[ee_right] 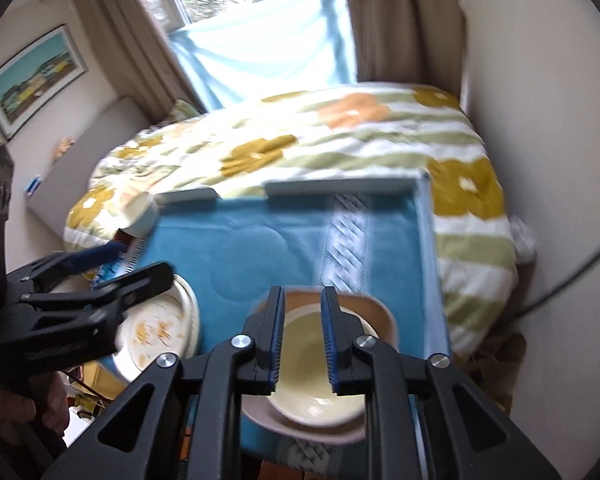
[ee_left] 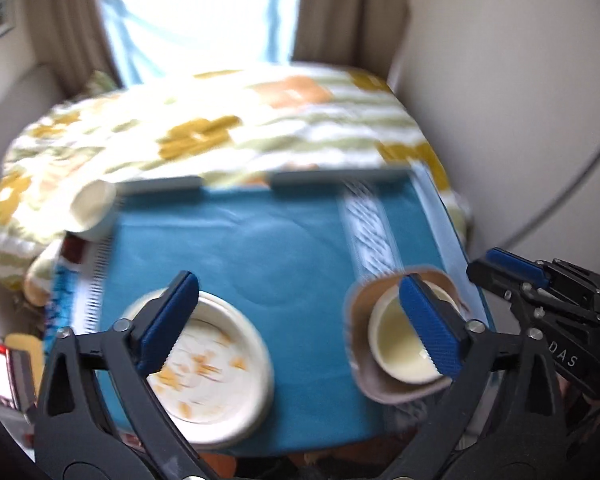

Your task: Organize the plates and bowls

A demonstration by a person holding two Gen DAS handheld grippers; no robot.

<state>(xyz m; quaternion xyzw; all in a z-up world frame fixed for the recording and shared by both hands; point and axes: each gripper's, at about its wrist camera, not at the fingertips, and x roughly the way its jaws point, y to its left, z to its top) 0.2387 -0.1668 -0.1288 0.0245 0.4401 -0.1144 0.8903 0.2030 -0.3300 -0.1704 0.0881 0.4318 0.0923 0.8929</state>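
over the near edge of the blue tray (ee_right: 428, 240), which lies on the flowered bed (ee_right: 380, 136), both tongs hover above the dishes. the right tongs (ee_right: 301, 344) stand narrow, pads parted by a slim gap, empty, directly above the cream bowl (ee_right: 312, 380) that sits inside the brown squarish plate (ee_right: 380, 312) at the tray's near right corner. the left tongs (ee_left: 296, 328) are spread wide and hold nothing; one pad hangs over the floral plate (ee_left: 220, 364) at the near left, which seems to rest on a second plate beneath it, though blur makes that hard to confirm. a pale cup (ee_left: 94, 204) lies tipped on the bed just off the tray's far left corner.

judging by the pose, the step in hand is taking the cream bowl out of the brown plate. the narrow gap suits a rim pinch: bring one pad inside the bowl wall and one outside, on the near side, then close firmly before lifting. the glaze probably offers little friction, so a shallow bite may slip; go deep enough that the pads cover the wall. lift straight up so the brown plate is not dragged toward the tray's edge, which is close. the bed under the tray is soft, so pressing down could tilt everything; keep the descent light. the left tongs could steady the brown plate, but keep them away from the right pair, since the two are near each other.
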